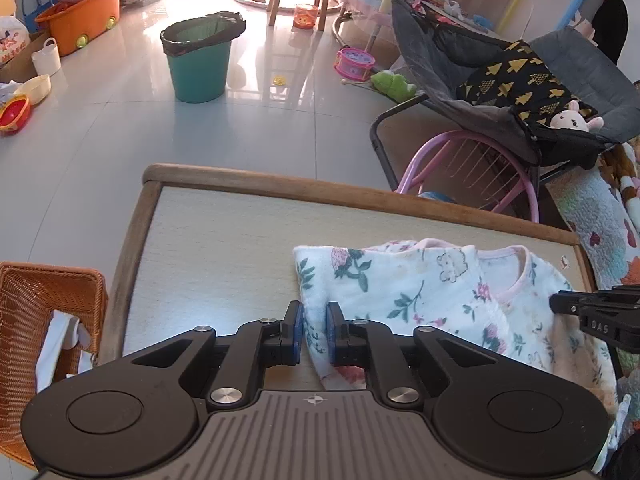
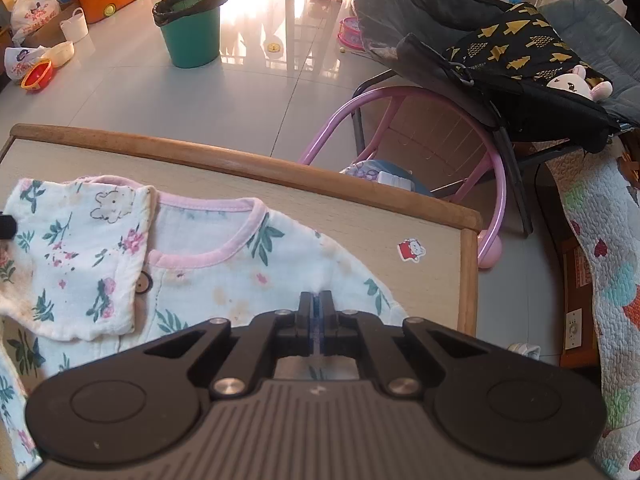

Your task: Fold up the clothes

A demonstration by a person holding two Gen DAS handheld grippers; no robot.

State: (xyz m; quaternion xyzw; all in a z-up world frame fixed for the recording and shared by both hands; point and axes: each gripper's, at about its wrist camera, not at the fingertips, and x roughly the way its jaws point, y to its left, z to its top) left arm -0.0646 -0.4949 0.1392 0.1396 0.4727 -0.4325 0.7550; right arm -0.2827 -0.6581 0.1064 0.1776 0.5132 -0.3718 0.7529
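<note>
A white baby top with flowers and pink neck trim lies on the table [image 1: 224,240], with its left sleeve folded inward over the chest. The top [image 1: 420,292] has its left folded edge running between the jaws of my left gripper [image 1: 313,320]. Those jaws stand slightly apart, and the blue pads [image 1: 297,328] do not clearly press the cloth. In the right wrist view my right gripper [image 2: 316,304] is shut on the top [image 2: 208,264] at its right shoulder, where the fabric puckers at the tips. The right gripper [image 1: 592,314] also shows at the left view's right edge.
A wicker basket [image 1: 48,300] holding white cloth stands left of the table. Beyond the table's far rim [image 2: 280,168] are a pink wire chair [image 2: 400,120], a dark folding chair [image 1: 520,80] and a teal bin [image 1: 198,62]. A quilt [image 2: 600,248] hangs at the right.
</note>
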